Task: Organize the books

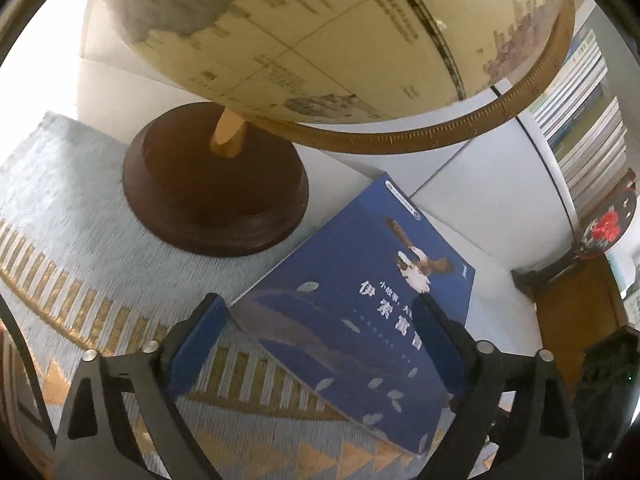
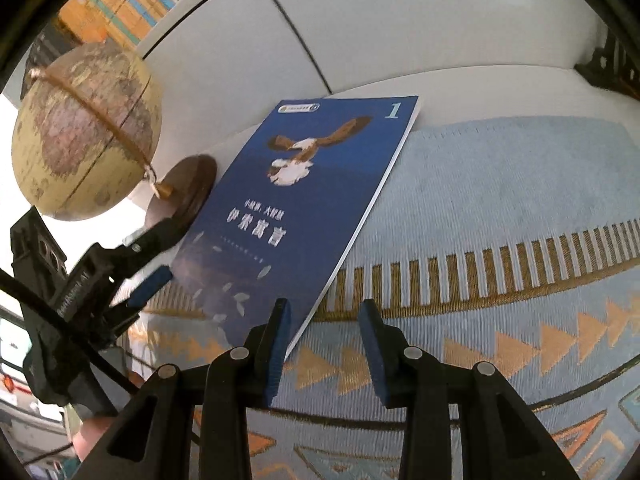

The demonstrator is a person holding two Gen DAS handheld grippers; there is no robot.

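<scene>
Books on this table come down to one: a thin blue book with a flying eagle and a white "1" on its cover. It stands tilted, its left side propped against the dark wooden base of a cream globe, its lower edge down on a pale blue woven mat with gold bars and orange triangles. The mat lies on a white table.

The left gripper straddles the book's near corner with its jaws spread wide; the blue pads stand on either side of the cover and do not press on it. The right gripper hovers over the mat at the book's lower edge, its jaws partly apart and holding nothing; the left pad sits just beside the edge, though I cannot tell whether it touches. A row of book spines fills a shelf behind the table.
</scene>
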